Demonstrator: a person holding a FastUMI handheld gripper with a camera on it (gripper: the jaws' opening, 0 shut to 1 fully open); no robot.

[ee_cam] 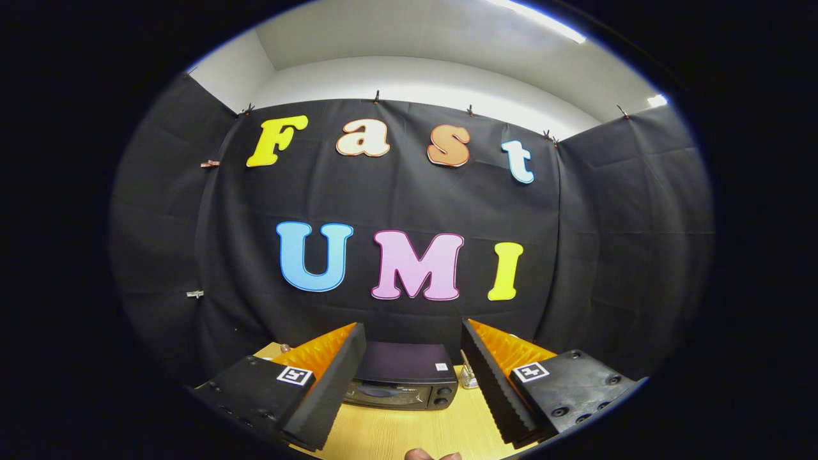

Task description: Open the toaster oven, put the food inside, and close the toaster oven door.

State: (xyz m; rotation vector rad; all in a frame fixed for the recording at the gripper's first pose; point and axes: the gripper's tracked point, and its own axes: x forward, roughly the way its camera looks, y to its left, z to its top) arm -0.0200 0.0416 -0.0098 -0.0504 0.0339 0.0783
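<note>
Above the desk [390,434], the tool [412,383] is held wide open, nothing between its fingers [326,390] and nothing touched. Beyond them, framed in the gap, the oven [402,380] is seen standing on the desk with its door shut. A small pale object [468,378] sits just beside the oven; its kind cannot be told.

toaster oven [401,383]: 1 | claw [412,390]: 1, fingers [332,383]: 2, apart | table [409,428]: 1

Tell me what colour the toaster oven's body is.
Black, in the gripper view: the toaster oven sits on the wooden table, beyond the open gripper.
</note>
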